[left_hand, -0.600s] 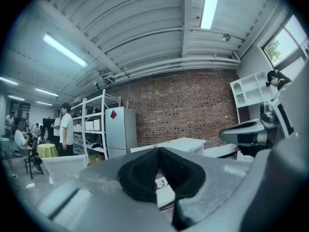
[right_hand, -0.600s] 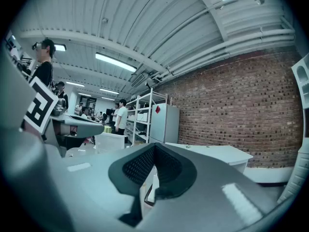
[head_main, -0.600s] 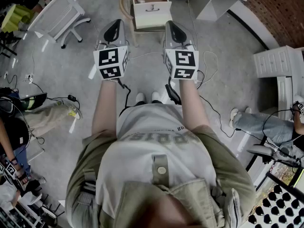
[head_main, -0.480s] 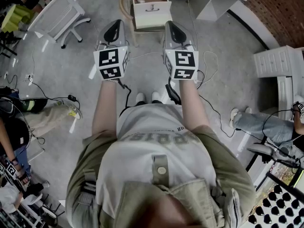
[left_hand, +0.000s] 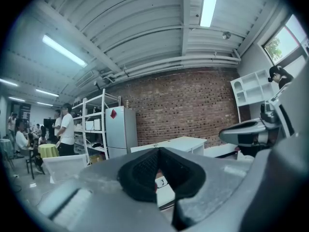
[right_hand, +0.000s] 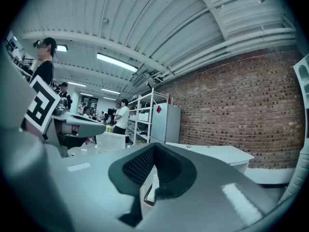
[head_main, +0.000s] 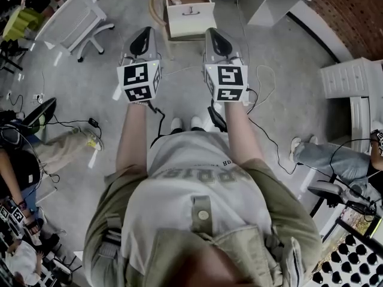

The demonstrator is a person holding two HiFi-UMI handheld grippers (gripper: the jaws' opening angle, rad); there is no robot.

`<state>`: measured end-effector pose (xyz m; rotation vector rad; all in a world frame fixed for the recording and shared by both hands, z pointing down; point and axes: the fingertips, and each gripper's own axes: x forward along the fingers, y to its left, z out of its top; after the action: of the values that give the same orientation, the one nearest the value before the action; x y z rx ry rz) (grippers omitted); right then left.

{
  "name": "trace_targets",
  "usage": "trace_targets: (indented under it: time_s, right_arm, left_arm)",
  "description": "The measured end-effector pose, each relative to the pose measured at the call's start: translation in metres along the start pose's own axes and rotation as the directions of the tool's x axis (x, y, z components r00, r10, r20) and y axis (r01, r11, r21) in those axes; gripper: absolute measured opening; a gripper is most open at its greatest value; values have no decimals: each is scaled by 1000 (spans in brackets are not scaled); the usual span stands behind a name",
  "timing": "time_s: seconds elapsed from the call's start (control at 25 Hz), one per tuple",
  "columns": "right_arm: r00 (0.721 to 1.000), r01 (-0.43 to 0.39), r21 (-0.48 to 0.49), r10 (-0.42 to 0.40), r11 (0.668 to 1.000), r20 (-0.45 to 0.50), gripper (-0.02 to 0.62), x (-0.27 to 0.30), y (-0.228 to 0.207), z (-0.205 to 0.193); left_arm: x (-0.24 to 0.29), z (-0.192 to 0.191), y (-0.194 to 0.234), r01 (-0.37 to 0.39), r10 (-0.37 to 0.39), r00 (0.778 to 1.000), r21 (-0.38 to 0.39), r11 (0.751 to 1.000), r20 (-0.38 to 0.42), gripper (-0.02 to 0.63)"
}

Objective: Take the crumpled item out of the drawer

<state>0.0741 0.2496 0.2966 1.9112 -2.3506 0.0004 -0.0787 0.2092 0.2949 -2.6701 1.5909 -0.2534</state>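
Left gripper (head_main: 142,36): held out in front of the person, just left of centre in the upper half of the head view. Its marker cube faces the camera.
Left gripper state: the left gripper view shows the dark pads pressed together with nothing between them.
Right gripper (head_main: 215,36): held out beside the left one, just right of centre and at about the same height in the frame. The two are apart and roughly parallel.
Right gripper state: the right gripper view shows the pads meeting tip to tip, and the gripper is empty.
Drawer (head_main: 190,12): at top centre of the head view, pulled open. It has a white front with a small dark handle and a reddish-brown inside. It sits between the lines of the two grippers and beyond their tips.
Crumpled item (head_main: 175,0): a small pale lump lying in the left part of the drawer, behind the front panel. It is well apart from both grippers, and neither touches it.
Floor (head_main: 287,100): grey, with thin cables trailing across it.
Chair (head_main: 78,17): white, at upper left of the head view, away from the drawer.
Brick wall (head_main: 353,11): at upper right of the head view; it also fills the background of both gripper views.
Bystanders: partly visible at the left and right edges of the head view.
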Motion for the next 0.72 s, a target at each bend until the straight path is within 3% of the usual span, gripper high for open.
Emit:
trace_targets:
  time_s: [0.08, 0.2, 0.24, 0.28, 0.32, 0.36, 0.4, 0.72]
  right_arm:
    - [1000, -2, 17, 2, 1000, 16, 2, -1, -5, 1]
    - [997, -24, 122, 15, 992, 78, 5, -2, -18, 5]
    - [996, -41, 156, 28, 987, 89, 39, -1, -22, 5]
    - [994, -64, 176, 48, 982, 93, 202, 0, -25, 5]
    - [993, -86, 187, 69, 979, 96, 312, 2, -27, 4]
    - [992, -100, 192, 83, 976, 98, 329, 3, -31, 4]
    - [991, -106, 193, 88, 975, 100, 350, 5, -35, 3]
    - [990, -124, 171, 111, 977, 88, 356, 18, -57, -8]
  left_arm:
    - [2, 1, -3, -2, 2, 1000, 1, 1000, 1, 6]
    - [5, 4, -7, -8, 9, 1000, -6, 1000, 17, 6]
    - [7, 6, -7, -12, 12, 1000, -10, 1000, 25, 6]
    - [10, 7, -8, -12, 12, 999, -16, 1000, 30, 42]
    - [13, 7, -9, -8, 8, 1000, -23, 1000, 28, 165]
    - [17, 7, -11, -4, 4, 1000, -30, 1000, 22, 287]
    - [21, 6, -11, -5, 6, 1000, -35, 999, 15, 318]
    - [36, -3, -14, -63, 62, 998, -34, 997, -10, 325]
